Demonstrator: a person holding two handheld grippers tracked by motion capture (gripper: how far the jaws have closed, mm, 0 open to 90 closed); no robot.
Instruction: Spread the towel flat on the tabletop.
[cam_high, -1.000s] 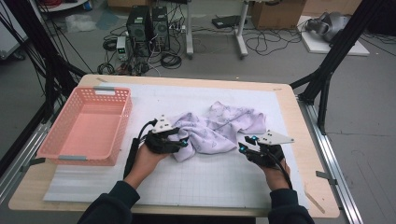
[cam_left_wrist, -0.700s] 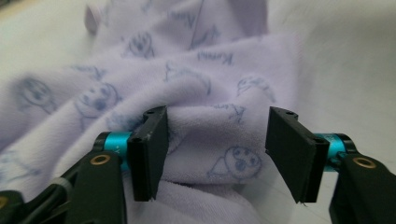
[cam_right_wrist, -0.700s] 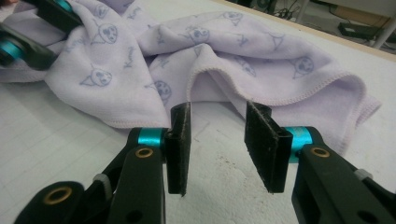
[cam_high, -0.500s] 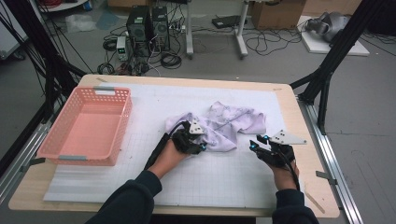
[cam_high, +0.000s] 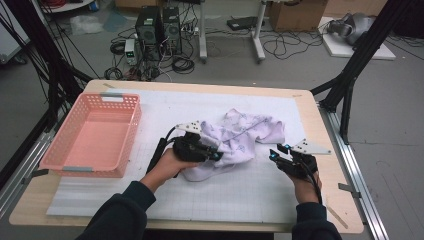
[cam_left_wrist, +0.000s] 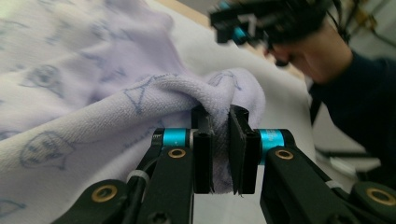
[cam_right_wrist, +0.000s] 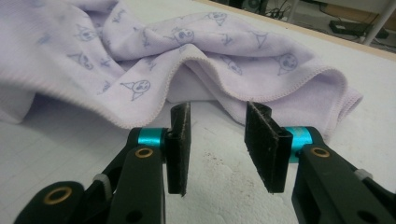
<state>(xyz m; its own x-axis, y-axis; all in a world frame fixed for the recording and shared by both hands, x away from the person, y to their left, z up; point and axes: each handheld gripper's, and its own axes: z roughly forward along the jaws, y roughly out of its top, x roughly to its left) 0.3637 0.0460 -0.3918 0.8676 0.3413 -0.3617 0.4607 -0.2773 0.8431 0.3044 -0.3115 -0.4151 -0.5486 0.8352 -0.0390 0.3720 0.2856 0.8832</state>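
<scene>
Left gripper view: towel fold pinched between left gripper pads.

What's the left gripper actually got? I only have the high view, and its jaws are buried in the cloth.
Observer: In the left gripper view the left gripper has just been closing, and its pads now pinch a fold of the lilac towel.
Operator: And the right one, any cloth in it?
Observer: No. In the right gripper view the right gripper stands open with bare mat between the jaws; the towel's hem lies just beyond the tips.
Operator: Any print on that towel? It's a blur for me.
Observer: Small purple cartoon faces and triangles, clear in the right gripper view.
</scene>
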